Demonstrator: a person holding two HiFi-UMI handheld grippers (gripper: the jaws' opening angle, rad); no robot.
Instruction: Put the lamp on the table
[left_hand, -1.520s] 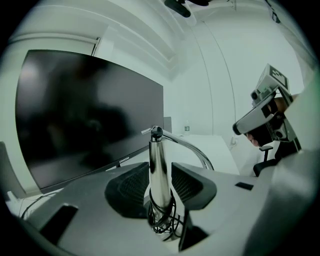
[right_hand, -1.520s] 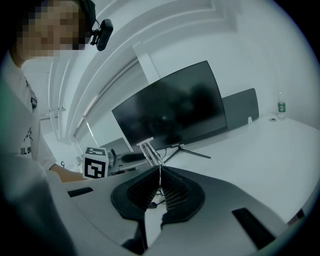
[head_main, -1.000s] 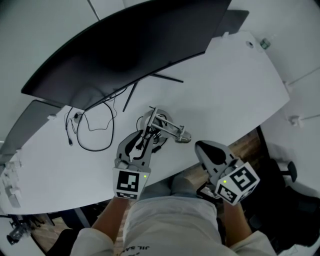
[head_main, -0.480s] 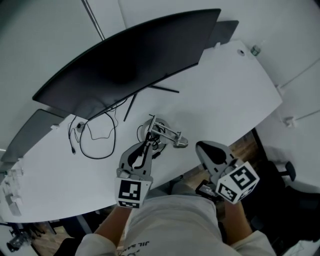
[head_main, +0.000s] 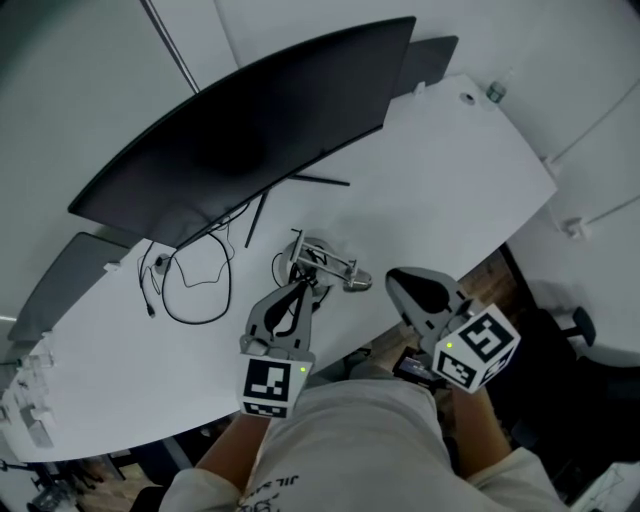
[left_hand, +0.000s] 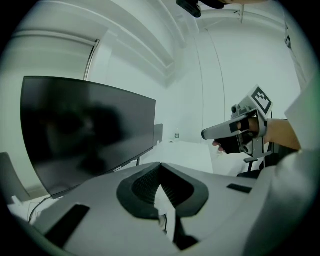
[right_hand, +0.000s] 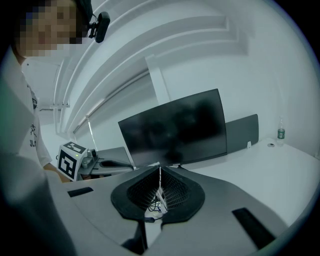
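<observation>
Lamp (head_main: 325, 262) on table (head_main: 450, 180) before monitor (head_main: 240, 130) (cables (head_main: 190, 290) beside); left gripper (head_main: 300, 286) just closed empty, right gripper (head_main: 396, 279) closed too.

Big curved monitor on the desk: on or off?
Off, it seems: the black curved monitor has a dark, blank screen in both tool views.

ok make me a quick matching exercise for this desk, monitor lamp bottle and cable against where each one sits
1 monitor
2 lamp
3 bottle
4 black cable

a far right corner of the table
b just ahead of the left gripper
c along the back of the table
d looped left of the lamp

Pairs: 1-c, 2-b, 3-a, 4-d
</observation>
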